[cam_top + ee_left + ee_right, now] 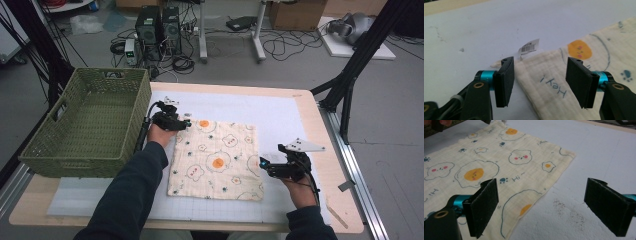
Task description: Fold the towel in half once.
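Off to the left of my left claw (186, 121) a green wicker basket (87, 122) is sitting on the table edge, just beside my forearm. My left claw is hanging released over the far-left corner of the muslin cloth (216, 159), jaws wide apart and gripping nothing. In the left gripper view the corner of the cloth (554, 85) is lying between and just beyond my two jaws, with a white barcode tag (529, 46) sticking out from the hem just past my left jaw. The blue words "Hey!" are reading upside down to me there, and an orange yolk with a small face is showing farther off toward my right jaw.

The cloth is lying flat and spread on the white mat (280, 112), nearly square, its slightly longer axis running away from me, its edges turned a little against the mat's edges. It is cream, crinkled, and printed with fried eggs, bear faces, blue paw prints and small greetings.

My right claw (267, 166) is hovering at the cloth's right edge, toward the near-right corner, likewise released and holding nothing. In the right gripper view my left jaw is hanging over the cloth (499, 165) while my right jaw is over bare mat (599, 152), where some dark specks (567, 212) are scattered between the jaws.
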The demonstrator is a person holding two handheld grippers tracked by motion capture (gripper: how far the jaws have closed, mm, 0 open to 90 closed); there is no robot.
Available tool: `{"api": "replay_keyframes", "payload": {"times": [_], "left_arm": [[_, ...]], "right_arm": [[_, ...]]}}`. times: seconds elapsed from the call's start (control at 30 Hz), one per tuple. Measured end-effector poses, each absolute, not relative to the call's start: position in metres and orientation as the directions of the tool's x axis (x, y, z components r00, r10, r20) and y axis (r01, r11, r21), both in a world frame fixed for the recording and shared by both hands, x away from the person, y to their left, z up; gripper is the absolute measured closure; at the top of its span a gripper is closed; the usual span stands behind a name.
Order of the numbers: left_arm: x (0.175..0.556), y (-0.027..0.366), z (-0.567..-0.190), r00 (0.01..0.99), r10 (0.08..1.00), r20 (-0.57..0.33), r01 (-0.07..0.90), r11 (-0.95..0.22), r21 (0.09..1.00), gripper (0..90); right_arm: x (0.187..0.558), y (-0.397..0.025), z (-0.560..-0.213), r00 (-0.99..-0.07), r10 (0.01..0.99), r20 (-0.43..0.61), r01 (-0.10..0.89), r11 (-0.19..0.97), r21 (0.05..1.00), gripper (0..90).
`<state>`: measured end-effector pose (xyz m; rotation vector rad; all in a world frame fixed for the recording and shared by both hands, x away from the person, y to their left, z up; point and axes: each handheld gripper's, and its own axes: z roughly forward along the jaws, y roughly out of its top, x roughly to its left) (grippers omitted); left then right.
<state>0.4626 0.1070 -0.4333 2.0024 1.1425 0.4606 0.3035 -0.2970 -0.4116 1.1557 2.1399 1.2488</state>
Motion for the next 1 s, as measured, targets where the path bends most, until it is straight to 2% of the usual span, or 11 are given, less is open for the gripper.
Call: {"api": "replay_keyframes", "payload": {"times": [0.2, 0.37, 0.43, 0.5, 0.57, 1.0], "left_arm": [[0.468, 0.106, -0.446, 0.518, 0.855, -0.033, 0.579, -0.322, 0.749, 42.8], [0.468, 0.108, -0.446, 0.536, 0.844, -0.015, 0.556, -0.339, 0.759, 51.9], [0.466, 0.107, -0.446, 0.569, 0.822, -0.007, 0.535, -0.363, 0.762, 61.4], [0.465, 0.104, -0.446, 0.608, 0.794, 0.005, 0.51, -0.395, 0.764, 77.4], [0.464, 0.102, -0.445, 0.614, 0.789, 0.018, 0.504, -0.409, 0.761, 83.9], [0.465, 0.111, -0.443, 0.585, 0.806, -0.091, 0.543, -0.306, 0.782, 85.4]], "right_arm": [[0.306, -0.298, -0.413, -0.573, 0.817, 0.063, 0.456, 0.255, 0.852, 11.5], [0.311, -0.297, -0.415, -0.565, 0.822, 0.07, 0.476, 0.255, 0.842, 11.5], [0.315, -0.297, -0.414, -0.562, 0.824, 0.073, 0.486, 0.257, 0.835, 11.5], [0.321, -0.296, -0.414, -0.558, 0.827, 0.071, 0.496, 0.264, 0.827, 11.5], [0.33, -0.296, -0.414, -0.551, 0.83, 0.082, 0.511, 0.258, 0.82, 11.5], [0.399, -0.272, -0.409, -0.565, 0.825, 0.032, 0.56, 0.355, 0.749, 11.6]]}}
